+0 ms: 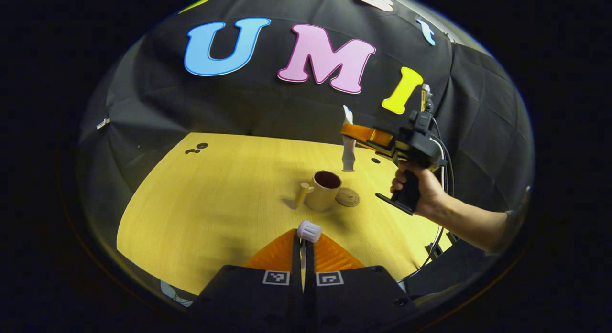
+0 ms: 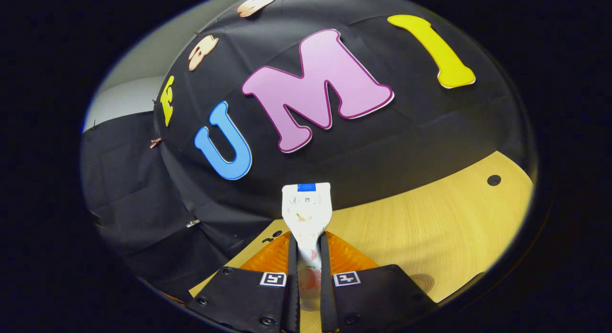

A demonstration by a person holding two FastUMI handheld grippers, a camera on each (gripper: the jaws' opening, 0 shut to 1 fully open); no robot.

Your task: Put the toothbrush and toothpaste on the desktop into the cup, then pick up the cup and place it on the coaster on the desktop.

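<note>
In the left gripper view, the left gripper (image 1: 304, 247) is nearest, its two fingers clenched together on one toothbrush (image 1: 309, 231), whose white ribbed end stands up just past the fingertips, above the near edge of the desk (image 1: 201, 213). Beyond it, toward the middle of the desk, stands one tan cup (image 1: 324, 189), upright with a dark inside and its handle turned toward the desk's left side. One round brown coaster (image 1: 347, 197) lies flat just beside the cup on its right, and I cannot tell whether the two touch. Farther off and above the cup and coaster, a person's hand (image 1: 423, 192) holds the right gripper (image 1: 353, 131) in the air, grasping one toothpaste (image 1: 348, 146) tube that hangs upright, cap end down and flat end up, clear of the desk.

In the right gripper view, that gripper's (image 2: 308, 249) two fingers press on both sides of the toothpaste (image 2: 306, 213), whose flat crimped end rises beyond the fingertips. The coaster (image 2: 423, 281) shows low at the right, near the desk's (image 2: 440, 228) near edge.

The desk is pale yellow wood grain with a few small dark holes toward its far corners. Black cloth (image 1: 267, 108) walls the booth behind the far edge and along both sides.
</note>
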